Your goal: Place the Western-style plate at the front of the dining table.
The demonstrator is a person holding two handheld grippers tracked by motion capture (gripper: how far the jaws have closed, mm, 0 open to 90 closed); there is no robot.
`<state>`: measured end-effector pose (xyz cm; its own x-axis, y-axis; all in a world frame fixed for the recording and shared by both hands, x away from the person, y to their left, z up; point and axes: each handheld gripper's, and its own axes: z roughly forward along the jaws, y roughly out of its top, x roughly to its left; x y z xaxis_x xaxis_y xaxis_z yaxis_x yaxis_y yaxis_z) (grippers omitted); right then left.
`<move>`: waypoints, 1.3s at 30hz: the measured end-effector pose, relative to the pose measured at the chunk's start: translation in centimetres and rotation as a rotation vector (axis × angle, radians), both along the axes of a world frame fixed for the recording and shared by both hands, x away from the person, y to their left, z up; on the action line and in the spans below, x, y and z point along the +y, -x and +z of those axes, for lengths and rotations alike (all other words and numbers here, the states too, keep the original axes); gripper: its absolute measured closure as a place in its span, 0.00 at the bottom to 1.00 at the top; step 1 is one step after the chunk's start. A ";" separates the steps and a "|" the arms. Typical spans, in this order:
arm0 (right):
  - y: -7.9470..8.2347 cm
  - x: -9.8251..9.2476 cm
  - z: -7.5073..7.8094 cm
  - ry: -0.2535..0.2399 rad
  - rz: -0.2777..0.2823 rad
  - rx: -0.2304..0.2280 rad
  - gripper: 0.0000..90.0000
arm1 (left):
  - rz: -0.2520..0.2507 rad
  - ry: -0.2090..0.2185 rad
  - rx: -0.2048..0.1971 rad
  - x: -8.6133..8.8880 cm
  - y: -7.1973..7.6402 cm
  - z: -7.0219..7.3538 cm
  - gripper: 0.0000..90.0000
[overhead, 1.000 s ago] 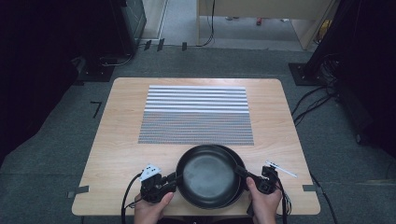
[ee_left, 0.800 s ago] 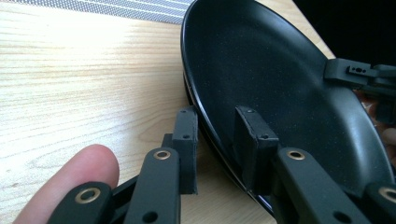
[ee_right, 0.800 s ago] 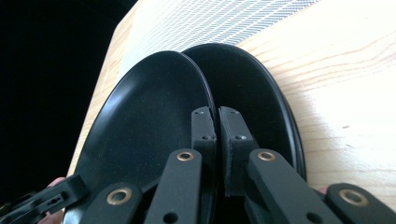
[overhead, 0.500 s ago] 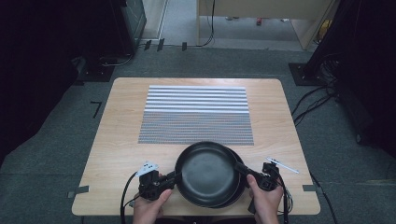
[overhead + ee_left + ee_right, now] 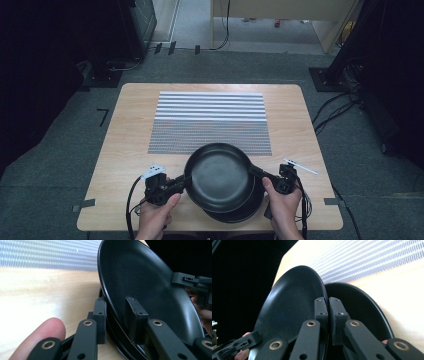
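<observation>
In the high view, the left gripper (image 5: pixel 172 186) and right gripper (image 5: pixel 272 179) are pinching opposite rims of the top plate (image 5: pixel 218 176), lifting it off the lower plate (image 5: pixel 247 206) near the surface's (image 5: pixel 125 150) front edge.

In the left gripper view, jaws are clamping the top plate's rim; placing it is remaining.

In the right gripper view, jaws are pressing its rim, the lower plate (image 5: pixel 362 305) lying behind.

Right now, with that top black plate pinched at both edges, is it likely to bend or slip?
The top plate probably stays stiff: it keeps its round shape though gripped only at two rim spots. Its glossy surface looks slippery, so the left gripper and right gripper may lose it if tilted. It looks fairly light.
</observation>
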<state>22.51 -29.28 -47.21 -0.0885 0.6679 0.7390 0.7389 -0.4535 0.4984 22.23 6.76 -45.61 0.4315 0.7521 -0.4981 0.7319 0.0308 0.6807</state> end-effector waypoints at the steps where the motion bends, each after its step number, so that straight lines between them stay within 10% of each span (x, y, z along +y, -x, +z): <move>1: -0.2 0.0 0.3 -0.003 0.002 0.001 0.96 | 0.000 -0.002 -0.006 0.1 -0.3 0.4 0.80; 39: -9.4 2.1 4.5 0.024 0.022 -0.028 0.96 | 0.069 0.027 -0.007 1.7 -8.3 3.9 0.82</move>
